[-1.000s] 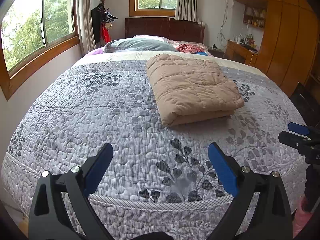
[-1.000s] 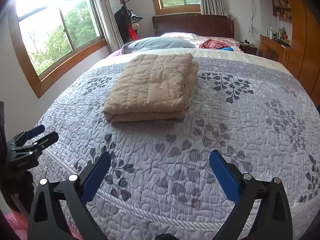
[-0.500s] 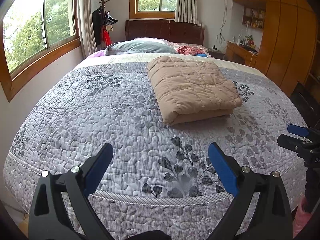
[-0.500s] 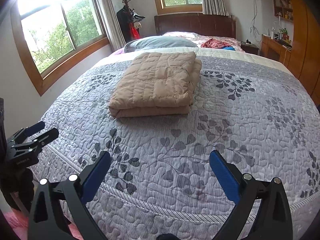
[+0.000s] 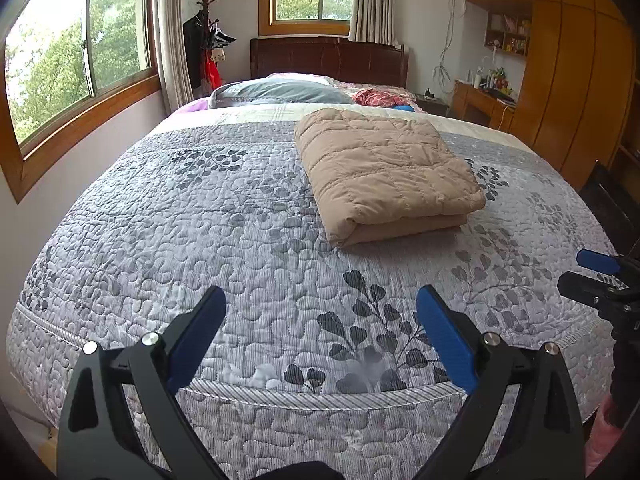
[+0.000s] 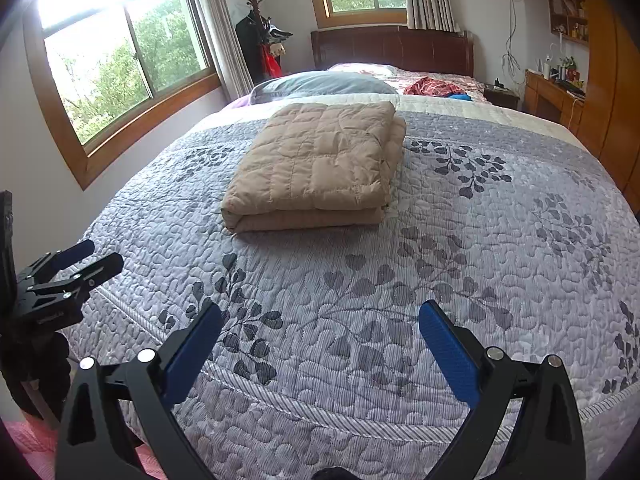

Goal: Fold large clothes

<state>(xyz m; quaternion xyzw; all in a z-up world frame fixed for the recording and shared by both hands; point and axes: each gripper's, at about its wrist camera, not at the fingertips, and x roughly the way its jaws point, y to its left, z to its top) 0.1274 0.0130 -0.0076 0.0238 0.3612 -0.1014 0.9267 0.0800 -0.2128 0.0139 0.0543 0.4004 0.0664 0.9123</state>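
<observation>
A tan quilted garment (image 5: 384,172) lies folded into a thick rectangle on the bed, also in the right wrist view (image 6: 320,164). My left gripper (image 5: 320,320) hangs open above the foot of the bed, well short of the bundle, nothing between its blue pads. My right gripper (image 6: 320,332) is open too and empty, at the foot edge. Each gripper shows in the other's view: the right gripper (image 5: 600,276) at the far right, the left gripper (image 6: 76,268) at the far left.
The bed is covered by a grey leaf-patterned quilt (image 5: 200,220). Pillows (image 5: 280,94) and a red cloth (image 5: 376,98) lie by the dark headboard (image 5: 328,58). A window wall runs on the left, a wooden wardrobe (image 5: 576,80) and desk on the right.
Both grippers have drawn back and risen a little from the bed; the folded garment sits slightly farther off in both views. The jaws stay open.
</observation>
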